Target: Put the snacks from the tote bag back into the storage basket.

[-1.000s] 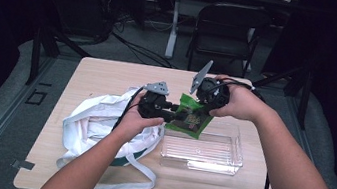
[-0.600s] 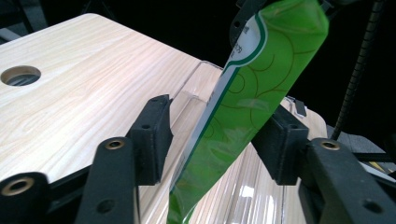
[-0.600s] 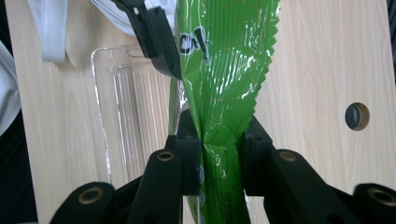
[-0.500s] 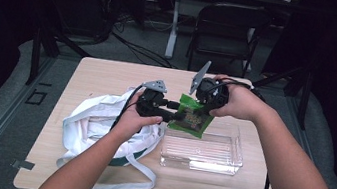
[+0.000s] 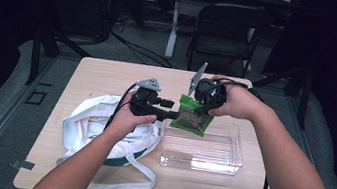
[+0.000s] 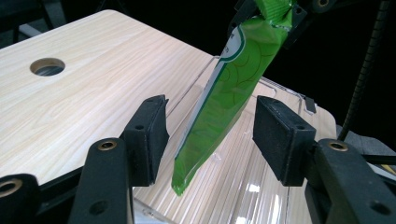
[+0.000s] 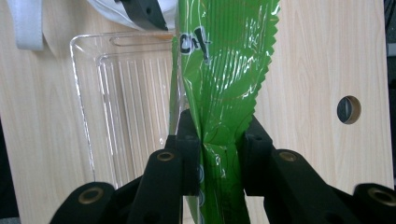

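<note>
I've got the green snack packet (image 5: 193, 118) hanging over the near-left end of the clear plastic tray (image 5: 217, 157), above the table (image 5: 109, 73). It's a glossy bright-green pouch w/ a zigzag-cut seal edge, white band and dark lettering on one face, creased where it's gripped. My right gripper (image 7: 219, 154) is pinching it at the top, jaws pressed tight on the foil. My left gripper (image 6: 210, 135) has just been opening; its jaws now stand spread on both sides of the packet's lower part, pads not touching it, packet between them. The packet hangs tilted, bottom corner just above the ribbed tray floor. White cloth bag (image 5: 96, 124) lies left of the tray.
</note>
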Action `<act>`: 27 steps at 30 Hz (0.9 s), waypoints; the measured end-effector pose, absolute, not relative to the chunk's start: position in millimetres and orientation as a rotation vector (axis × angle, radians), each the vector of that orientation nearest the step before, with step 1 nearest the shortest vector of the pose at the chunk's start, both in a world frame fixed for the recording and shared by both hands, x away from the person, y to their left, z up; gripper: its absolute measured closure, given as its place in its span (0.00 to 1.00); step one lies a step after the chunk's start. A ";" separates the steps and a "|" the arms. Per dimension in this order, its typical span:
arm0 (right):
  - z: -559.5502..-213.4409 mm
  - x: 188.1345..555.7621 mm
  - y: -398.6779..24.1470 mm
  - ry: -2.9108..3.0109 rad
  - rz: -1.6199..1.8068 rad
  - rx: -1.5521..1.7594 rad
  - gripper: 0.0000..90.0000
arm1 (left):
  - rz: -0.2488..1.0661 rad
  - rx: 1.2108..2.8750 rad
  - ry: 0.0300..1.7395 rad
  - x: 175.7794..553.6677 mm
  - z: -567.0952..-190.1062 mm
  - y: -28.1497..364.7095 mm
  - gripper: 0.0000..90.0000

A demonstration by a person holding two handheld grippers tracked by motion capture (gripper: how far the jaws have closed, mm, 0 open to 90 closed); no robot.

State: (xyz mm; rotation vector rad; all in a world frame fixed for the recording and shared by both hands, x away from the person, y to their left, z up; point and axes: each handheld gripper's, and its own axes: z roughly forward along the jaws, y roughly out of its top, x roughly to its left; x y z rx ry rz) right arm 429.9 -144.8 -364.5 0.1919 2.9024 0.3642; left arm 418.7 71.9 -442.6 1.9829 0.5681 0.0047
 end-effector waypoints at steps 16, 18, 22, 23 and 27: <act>-380.1 438.6 -133.5 2.889 0.285 0.156 0.82 | 0.036 1.982 0.622 414.0 -445.3 96.2 0.50; -381.6 439.9 -131.6 2.890 0.277 0.148 0.82 | 0.037 1.980 0.631 413.7 -447.0 98.8 0.50; -385.9 442.3 -128.1 2.891 0.259 0.135 0.82 | 0.042 1.982 0.650 413.1 -449.7 104.3 0.50; -387.0 443.0 -127.0 2.885 0.249 0.129 0.82 | 0.041 1.974 0.656 412.5 -450.5 105.4 0.50; -391.2 445.7 -124.3 2.887 0.245 0.118 0.81 | 0.051 1.970 0.681 411.0 -453.3 112.1 0.50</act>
